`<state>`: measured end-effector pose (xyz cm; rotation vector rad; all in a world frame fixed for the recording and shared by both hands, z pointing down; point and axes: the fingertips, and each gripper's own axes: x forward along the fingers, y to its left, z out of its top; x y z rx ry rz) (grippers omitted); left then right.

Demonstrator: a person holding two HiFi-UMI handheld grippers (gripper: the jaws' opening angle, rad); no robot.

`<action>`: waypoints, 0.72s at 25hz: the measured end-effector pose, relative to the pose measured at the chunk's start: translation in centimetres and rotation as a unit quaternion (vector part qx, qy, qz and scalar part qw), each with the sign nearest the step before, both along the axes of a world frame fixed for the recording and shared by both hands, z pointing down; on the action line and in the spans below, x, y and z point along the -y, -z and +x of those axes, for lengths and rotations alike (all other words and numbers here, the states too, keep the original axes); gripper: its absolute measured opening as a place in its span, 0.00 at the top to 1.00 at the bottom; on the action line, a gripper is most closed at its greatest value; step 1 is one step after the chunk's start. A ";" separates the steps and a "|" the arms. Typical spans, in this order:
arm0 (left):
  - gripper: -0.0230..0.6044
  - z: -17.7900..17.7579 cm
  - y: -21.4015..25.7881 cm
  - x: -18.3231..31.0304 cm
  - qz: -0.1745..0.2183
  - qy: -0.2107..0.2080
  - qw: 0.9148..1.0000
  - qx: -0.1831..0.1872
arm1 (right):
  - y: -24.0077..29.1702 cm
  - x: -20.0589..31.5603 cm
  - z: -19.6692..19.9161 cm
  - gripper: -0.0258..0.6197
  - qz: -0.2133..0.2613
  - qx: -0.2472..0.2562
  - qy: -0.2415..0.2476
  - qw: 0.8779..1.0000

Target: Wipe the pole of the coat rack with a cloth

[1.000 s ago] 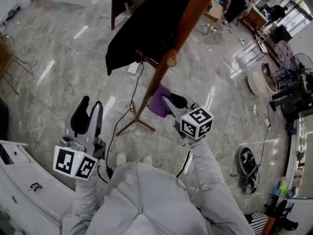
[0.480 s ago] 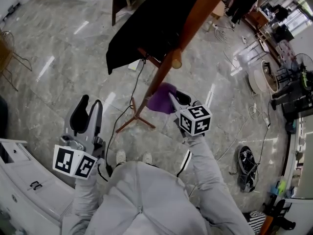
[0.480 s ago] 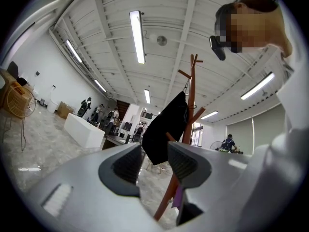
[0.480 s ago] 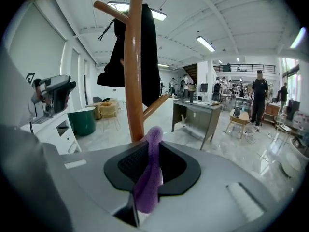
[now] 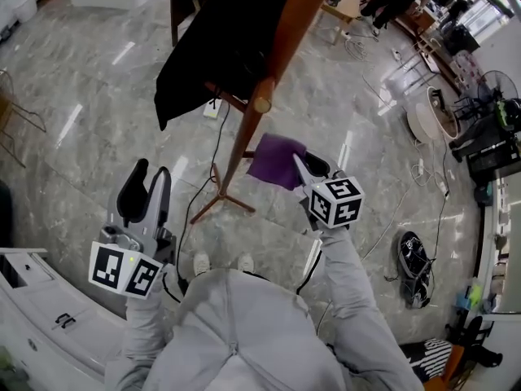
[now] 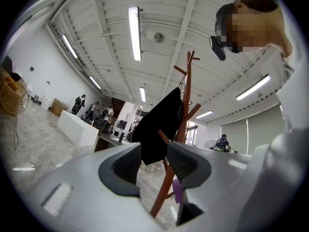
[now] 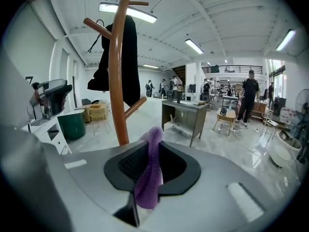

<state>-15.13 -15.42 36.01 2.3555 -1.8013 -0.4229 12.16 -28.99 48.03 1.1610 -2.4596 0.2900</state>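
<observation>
The wooden coat rack pole (image 5: 269, 72) rises slanted through the head view, with a black coat (image 5: 220, 47) hung on it; the pole (image 7: 117, 66) stands left of centre in the right gripper view. My right gripper (image 5: 303, 168) is shut on a purple cloth (image 5: 277, 160), just right of the pole and apart from it. The purple cloth (image 7: 149, 170) hangs pinched between the jaws. My left gripper (image 5: 145, 192) is open and empty, low at the left, away from the pole (image 6: 179, 144).
The rack's legs (image 5: 220, 206) spread on the marble floor with a black cable (image 5: 207, 169) trailing by them. A grey desk (image 7: 186, 115) and chair stand behind. White furniture (image 5: 32, 324) sits at the lower left. People stand in the far background.
My right gripper has lifted the purple cloth up and to the right, off the pole. The left gripper has stayed put.
</observation>
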 end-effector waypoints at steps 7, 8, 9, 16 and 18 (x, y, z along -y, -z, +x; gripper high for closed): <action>0.68 1.8 0.2 0.8 0.002 -0.017 1.000 0.003 | 1.4 -0.4 3.8 0.87 0.009 0.023 -0.036 0.999; 0.68 2.0 0.2 0.9 0.002 -0.019 1.000 0.004 | 1.6 -0.4 4.4 0.87 0.011 0.024 -0.041 0.999; 0.68 2.2 0.2 1.0 0.002 -0.020 1.000 0.004 | 1.7 -0.5 4.9 0.87 0.013 0.024 -0.046 0.999; 0.68 4.0 0.6 1.5 0.003 -0.031 0.999 0.007 | 2.5 -0.9 9.4 0.87 0.022 0.029 -0.088 0.995; 0.68 4.3 0.7 1.5 0.003 -0.034 0.999 0.008 | 2.8 -1.1 10.5 0.87 0.024 0.038 -0.100 0.994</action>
